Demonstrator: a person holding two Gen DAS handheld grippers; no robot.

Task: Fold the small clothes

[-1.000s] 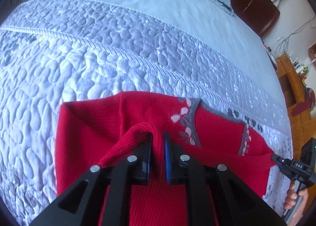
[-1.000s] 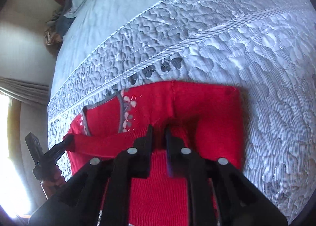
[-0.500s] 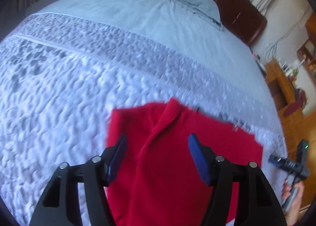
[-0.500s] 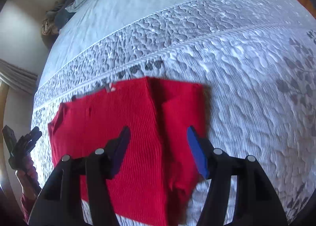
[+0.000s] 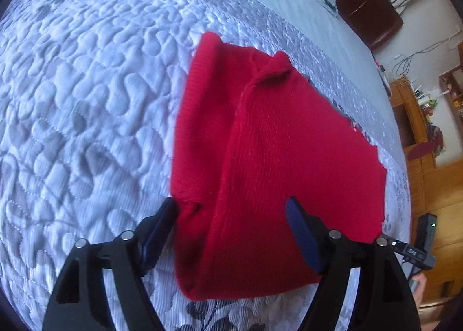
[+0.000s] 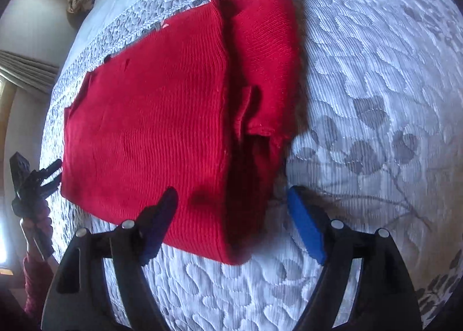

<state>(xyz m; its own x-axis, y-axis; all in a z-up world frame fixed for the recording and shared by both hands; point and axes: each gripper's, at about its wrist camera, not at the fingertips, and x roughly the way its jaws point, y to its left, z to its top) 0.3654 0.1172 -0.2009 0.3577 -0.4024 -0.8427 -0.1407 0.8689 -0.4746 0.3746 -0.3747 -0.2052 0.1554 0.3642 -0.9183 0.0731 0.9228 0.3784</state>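
- Left wrist view: the left gripper [image 5: 231, 215] hangs over the near edge of the red sweater [image 5: 277, 163], jaws spread and opening further. Cloth lies under the gap, but neither pad presses on it, so nothing is grasped.
- Right wrist view: the right gripper [image 6: 231, 209] is likewise released and widening, with the sweater's near right corner below the gap and its right pad [image 6: 303, 223] over bare quilt.
- The sweater lies folded flat on the bed [image 6: 376, 70], on the white quilted bedspread, a long red block with 1 narrower flap laid along each end. Judging by that, a fold has just been laid down and both grippers have let go so the cloth can settle.
- Each camera catches the other gripper at the opposite end of the garment (a hand [image 6: 34, 223] and a dark red sleeve show below the left one), which suggests the 2 ends were handled together to keep the fold square.
- Hard to make out: the sweater's front pattern is turned under, with only a speck at the far edge. The layers beneath cannot be counted, and the gripper bodies cut off the nearest strip of quilt.
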